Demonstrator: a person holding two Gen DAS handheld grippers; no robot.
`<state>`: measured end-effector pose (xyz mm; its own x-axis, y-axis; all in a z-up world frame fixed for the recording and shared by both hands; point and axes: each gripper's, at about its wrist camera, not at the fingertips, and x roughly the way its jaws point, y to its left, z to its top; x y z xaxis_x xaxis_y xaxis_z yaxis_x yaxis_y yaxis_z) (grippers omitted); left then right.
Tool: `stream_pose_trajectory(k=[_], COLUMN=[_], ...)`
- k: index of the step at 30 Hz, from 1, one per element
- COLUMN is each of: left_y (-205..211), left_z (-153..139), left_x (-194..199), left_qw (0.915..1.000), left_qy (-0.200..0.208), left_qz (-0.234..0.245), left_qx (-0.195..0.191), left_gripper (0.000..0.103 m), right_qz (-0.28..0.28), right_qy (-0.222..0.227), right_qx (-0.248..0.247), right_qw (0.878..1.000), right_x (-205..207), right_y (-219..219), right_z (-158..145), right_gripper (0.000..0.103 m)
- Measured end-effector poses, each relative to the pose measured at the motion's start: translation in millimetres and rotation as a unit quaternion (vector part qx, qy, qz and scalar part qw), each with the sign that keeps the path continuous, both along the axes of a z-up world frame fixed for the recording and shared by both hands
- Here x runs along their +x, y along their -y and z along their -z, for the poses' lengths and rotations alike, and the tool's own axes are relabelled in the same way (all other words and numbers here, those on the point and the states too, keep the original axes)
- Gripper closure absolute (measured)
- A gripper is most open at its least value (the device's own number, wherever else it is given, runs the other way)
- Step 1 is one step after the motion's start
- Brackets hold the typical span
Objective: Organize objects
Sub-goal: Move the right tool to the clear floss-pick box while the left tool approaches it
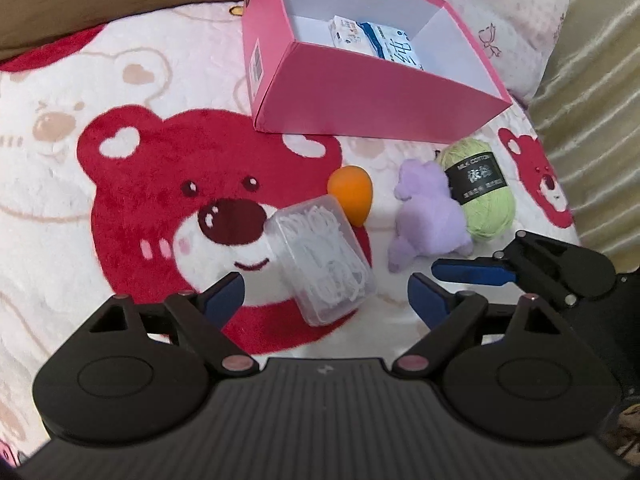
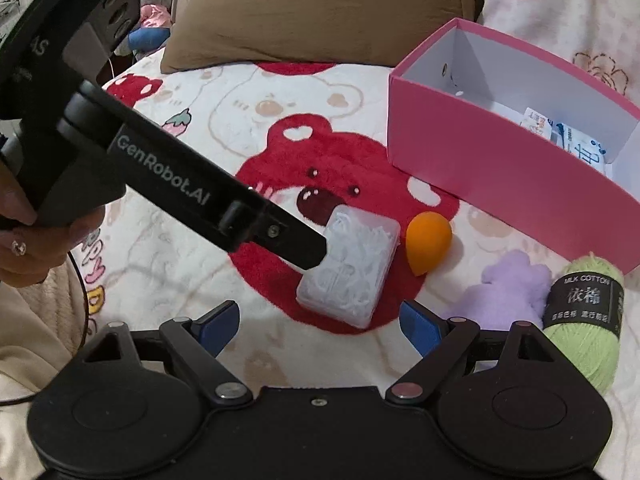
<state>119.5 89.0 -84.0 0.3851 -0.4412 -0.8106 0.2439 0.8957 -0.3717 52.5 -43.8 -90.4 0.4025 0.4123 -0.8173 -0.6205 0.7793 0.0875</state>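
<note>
The clear plastic case (image 1: 325,258) of white floss picks sits low in the middle of the left wrist view, lying flat on the bear blanket (image 1: 132,184), right on the red bear's chin. The left gripper (image 1: 326,298) has it lined up: blue pads spread wide, one on either side of the case's near end, neither pressing on it. That wide stance looks deliberate, since the case is broad and lies at a slant.

Over in the right wrist view, the same case is in the centre, and the left tool's black finger reaches in from the upper left, its tip over the case's left edge; whether it touches, I cannot tell. The right gripper (image 2: 320,326) hangs at the bottom of that frame, jaws apart and empty, just short of the case.

Just right of the case: the orange egg-shaped sponge (image 1: 351,193), then the purple plush toy (image 1: 426,216), then the green yarn ball (image 1: 478,192), a loose row waiting its turn.

Behind them, in the upper middle, the pink box (image 1: 360,108) stands open-topped with tissue packs (image 1: 376,40) already inside, evidently the place everything is headed.
</note>
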Motion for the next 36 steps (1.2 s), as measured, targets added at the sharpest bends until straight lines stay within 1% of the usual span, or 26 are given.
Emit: stream_pose_trajectory(k=[1,2,5,7,9,12,15,19,24,27,29,32,34,36], left_y=[2,2,-2,-5,-8,-9,-8,-2,1,2,3,2,2,1], left_z=[2,5,13,18,25,33,39,44,50,54,57,58,59,60], left_x=[0,0,4,7,10,15,18,18,19,20,21,20,20,20], left_qw=[0.9999,0.9998,0.9996,0.9992,0.9988,0.9979,0.9969,0.997,0.996,0.9963,0.9961,0.9959,0.9958,0.9952], left_qy=[0.012,0.017,0.019,0.023,0.016,0.005,-0.001,0.0,-0.009,-0.012,-0.016,-0.019,-0.02,-0.021], left_qz=[-0.001,-0.004,-0.015,-0.027,-0.036,-0.045,-0.048,-0.048,-0.052,-0.054,-0.057,-0.06,-0.061,-0.066], left_qx=[0.011,0.013,-0.012,-0.016,-0.03,-0.047,-0.063,-0.061,-0.072,-0.066,-0.066,-0.065,-0.065,-0.068], left_gripper=[0.015,0.015,0.016,0.023,0.027,0.03,0.034,0.042,0.045,0.047,0.048,0.05,0.052,0.053], right_qz=[0.003,0.009,0.026,0.036,0.045,0.038,0.041,0.055,0.08,0.083,0.085,0.091,0.093,0.091], right_qy=[0.0,0.001,0.007,0.008,0.008,0.011,0.004,-0.001,-0.006,-0.021,-0.022,-0.023,-0.019,-0.017], right_qx=[0.007,0.014,0.04,0.046,0.04,0.022,0.033,0.044,0.069,0.078,0.077,0.071,0.063,0.059], right_qw=[1.0,1.0,0.999,0.998,0.998,0.999,0.999,0.997,0.994,0.993,0.993,0.993,0.994,0.994], right_x=[1,2,5,8,11,13,15,20,25,26,26,26,27,28], right_y=[1,2,7,7,6,1,0,-1,0,-3,-4,-4,-3,-2], right_z=[2,4,12,22,30,39,43,48,51,56,59,61,61,60], right_gripper=[0.013,0.013,0.013,0.013,0.014,0.015,0.015,0.015,0.016,0.02,0.02,0.026,0.033,0.034])
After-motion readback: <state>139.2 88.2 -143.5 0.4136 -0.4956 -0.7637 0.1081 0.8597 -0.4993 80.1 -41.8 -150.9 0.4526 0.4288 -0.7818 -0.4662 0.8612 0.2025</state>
